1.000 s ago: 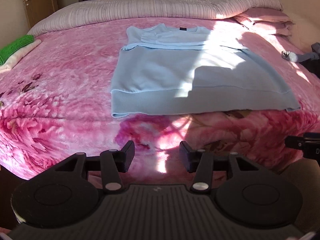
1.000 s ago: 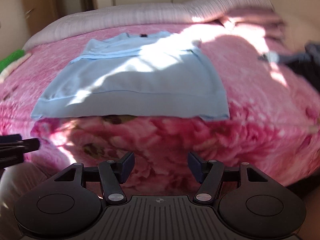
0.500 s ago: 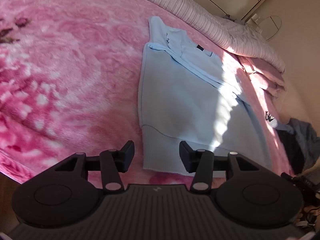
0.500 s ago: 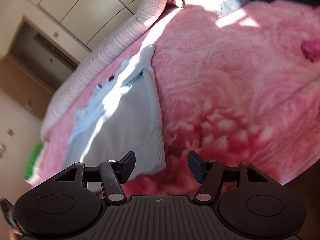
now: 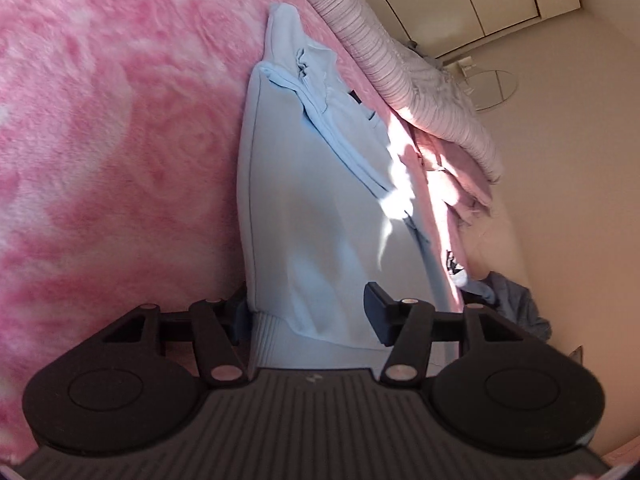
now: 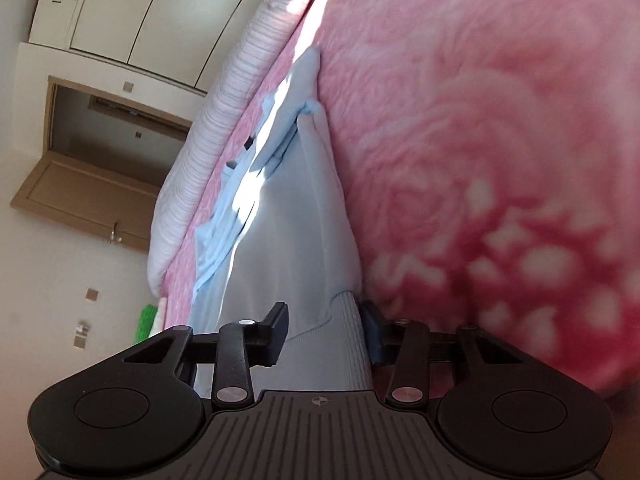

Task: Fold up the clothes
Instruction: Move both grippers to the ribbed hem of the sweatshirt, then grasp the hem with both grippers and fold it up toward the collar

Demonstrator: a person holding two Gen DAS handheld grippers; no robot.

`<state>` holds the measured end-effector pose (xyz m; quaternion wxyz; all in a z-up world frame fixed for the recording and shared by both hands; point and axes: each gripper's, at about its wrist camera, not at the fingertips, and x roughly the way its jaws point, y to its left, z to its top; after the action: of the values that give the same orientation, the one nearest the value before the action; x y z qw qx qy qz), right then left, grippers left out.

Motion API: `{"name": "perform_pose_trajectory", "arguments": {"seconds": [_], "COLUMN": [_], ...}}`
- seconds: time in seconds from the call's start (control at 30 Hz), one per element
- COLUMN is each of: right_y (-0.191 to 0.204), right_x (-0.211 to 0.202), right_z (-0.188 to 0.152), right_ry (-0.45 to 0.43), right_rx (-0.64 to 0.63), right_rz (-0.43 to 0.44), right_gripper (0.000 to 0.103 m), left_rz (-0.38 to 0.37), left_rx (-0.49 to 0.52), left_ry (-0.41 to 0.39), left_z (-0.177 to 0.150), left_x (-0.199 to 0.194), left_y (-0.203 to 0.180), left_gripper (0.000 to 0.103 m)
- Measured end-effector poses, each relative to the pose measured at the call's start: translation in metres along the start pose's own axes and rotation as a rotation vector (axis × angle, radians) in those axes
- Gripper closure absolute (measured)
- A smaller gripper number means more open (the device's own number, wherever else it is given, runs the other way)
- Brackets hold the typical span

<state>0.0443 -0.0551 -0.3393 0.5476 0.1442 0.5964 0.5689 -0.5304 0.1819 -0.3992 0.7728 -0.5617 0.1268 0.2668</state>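
1. On my left wrist feed I see the light blue sweatshirt (image 5: 320, 216) lying flat on the pink floral blanket (image 5: 100, 140), its sleeves folded across the chest and its collar end towards the striped grey bedding (image 5: 404, 76) at the head of the bed.
2. Only this feed gives me the pink pillows (image 5: 460, 184) beside the garment's far edge, a dark grey garment (image 5: 516, 304) further along near the cream wall, and a sunlit patch across the sweatshirt.
3. My right wrist feed shows things the left one misses: a wooden door frame (image 6: 96, 152), white wardrobe panels (image 6: 140, 8) and a green item (image 6: 146, 322) at the far edge of the bed.
4. The left gripper (image 5: 310, 312) is rolled sideways, low over the bed, at the ribbed hem's left corner. Its jaws stand wide apart with the hem corner between them; one finger lies outside the side edge, the other over the cloth.
5. The right gripper (image 6: 328, 330) is rolled the opposite way at the hem's right corner. Its jaws are also spread, straddling the ribbed band, which passes between the fingers; neither tool has pinched the cloth yet.
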Motion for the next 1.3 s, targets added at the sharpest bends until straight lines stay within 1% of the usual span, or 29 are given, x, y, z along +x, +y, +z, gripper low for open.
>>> {"name": "perform_pose_trajectory", "arguments": {"seconds": [0.03,0.07,0.1,0.13,0.17,0.27,0.3,0.33,0.4,0.47,0.57,0.7,0.83,0.87,0.97,1.17,1.23,1.3], "right_y": [-0.001,-0.001,-0.002,-0.003,-0.004,-0.01,-0.011,-0.01,-0.006,0.001,0.008,0.022,0.038,0.04,0.04,0.034,0.035,0.038], "right_x": [0.001,0.002,0.002,0.003,0.002,0.001,0.002,0.003,0.006,0.007,-0.003,-0.02,-0.039,-0.045,-0.066,-0.106,-0.113,-0.119], "right_z": [0.001,0.002,0.002,0.002,0.001,0.001,0.003,0.004,0.005,0.005,0.001,-0.007,-0.017,-0.022,-0.047,-0.106,-0.117,-0.123], "right_ry": [0.001,0.003,0.004,0.005,0.008,0.01,0.012,0.014,0.019,0.022,0.015,0.004,-0.007,-0.004,0.018,0.075,0.091,0.1], "right_rx": [0.002,0.004,0.002,-0.005,-0.013,-0.001,0.007,0.008,-0.008,-0.045,-0.074,-0.104,-0.133,-0.135,-0.128,-0.08,-0.066,-0.064], "right_rz": [0.004,0.008,0.011,0.012,0.011,0.017,0.01,-0.002,-0.031,-0.062,-0.06,-0.037,-0.009,-0.005,0.001,-0.009,-0.016,-0.02], "right_gripper": [0.06,0.06,0.062,0.063,0.068,0.073,0.079,0.082,0.093,0.096,0.097,0.098,0.098,0.098,0.098,0.098,0.097,0.097], "left_rz": [-0.005,-0.009,-0.011,-0.011,-0.011,-0.022,-0.025,-0.017,0.001,0.02,0.027,0.01,0.001,0.0,-0.009,-0.005,-0.005,-0.011], "left_rx": [0.012,0.024,0.042,0.058,0.064,0.046,0.039,0.046,0.062,0.08,0.104,0.13,0.164,0.171,0.149,0.078,0.066,0.072], "left_ry": [0.007,0.015,0.025,0.038,0.046,0.036,0.031,0.032,0.034,0.034,-0.001,-0.046,-0.053,-0.054,-0.05,-0.03,-0.021,-0.019], "left_z": [0.001,0.001,0.001,0.0,-0.002,-0.004,-0.004,-0.004,-0.003,-0.003,-0.007,-0.016,-0.036,-0.042,-0.069,-0.13,-0.14,-0.14], "left_x": [0.0,0.001,0.0,-0.001,-0.001,-0.002,-0.002,0.0,0.002,0.001,-0.012,-0.033,-0.057,-0.064,-0.089,-0.139,-0.15,-0.156], "left_y": [0.0,0.001,0.001,0.003,0.006,0.012,0.013,0.011,0.007,0.004,0.0,-0.008,-0.02,-0.022,-0.019,-0.013,-0.015,-0.02], "left_gripper": [0.056,0.064,0.069,0.079,0.084,0.086,0.087,0.087,0.094,0.098,0.099,0.099,0.099,0.099,0.099,0.099,0.099,0.099]}}
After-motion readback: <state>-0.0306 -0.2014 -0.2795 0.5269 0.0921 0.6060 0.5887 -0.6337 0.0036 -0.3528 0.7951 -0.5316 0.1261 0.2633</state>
